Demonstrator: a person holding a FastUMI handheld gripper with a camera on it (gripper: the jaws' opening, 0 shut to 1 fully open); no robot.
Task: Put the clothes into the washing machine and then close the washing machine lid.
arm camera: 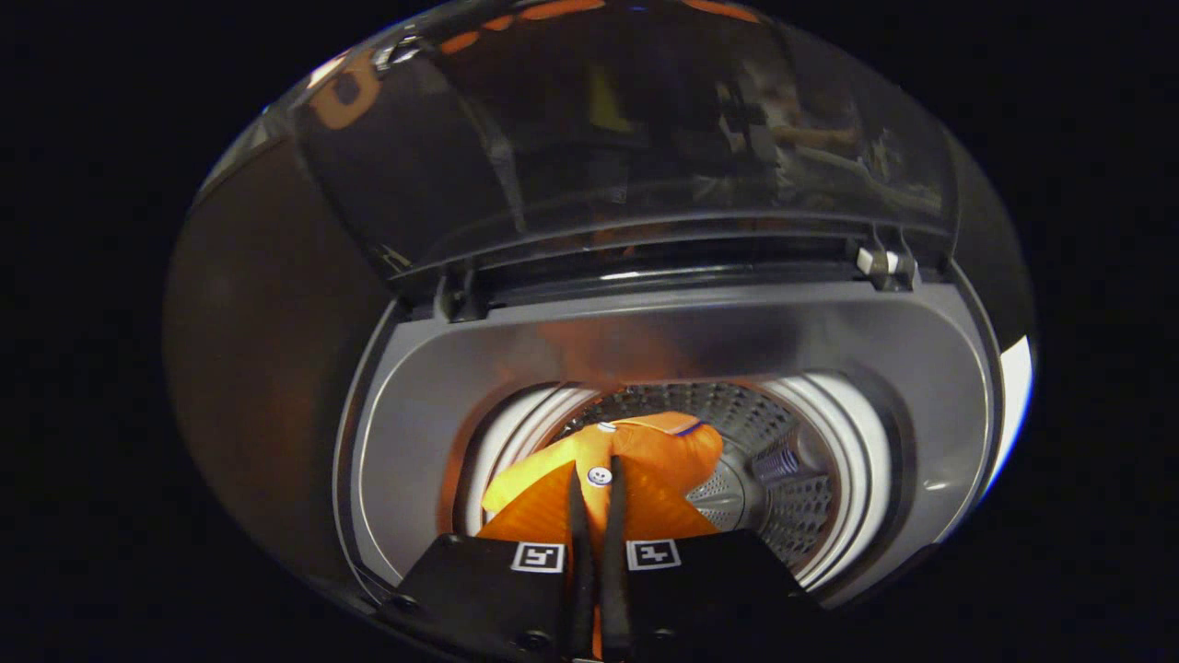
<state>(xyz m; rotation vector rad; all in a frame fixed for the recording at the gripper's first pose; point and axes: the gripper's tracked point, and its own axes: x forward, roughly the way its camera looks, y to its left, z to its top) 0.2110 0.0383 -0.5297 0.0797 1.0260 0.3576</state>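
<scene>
So the handheld two-finger gripper (594, 483) is clamped nearly shut on a fold of the soft orange button-up garment (645, 460), with both fingers pinching the cloth right by a small white button (600, 476). The garment hangs from that pinch down into the perforated steel drum (764, 460) of the grey top-loading washing machine (663, 341), so it's already inside the opening but not let go yet. The dark see-through lid (626, 138) stands tipped up behind the opening, so the closing part is not yet done. Looks to me like light, floppy fabric with zero stiffness; it'll just slump wherever it's dropped, and a pinch on a bunched fold like this seems the sensible hold. My guess is the button placket could snag on a finger when released, nothing fragile though.
</scene>
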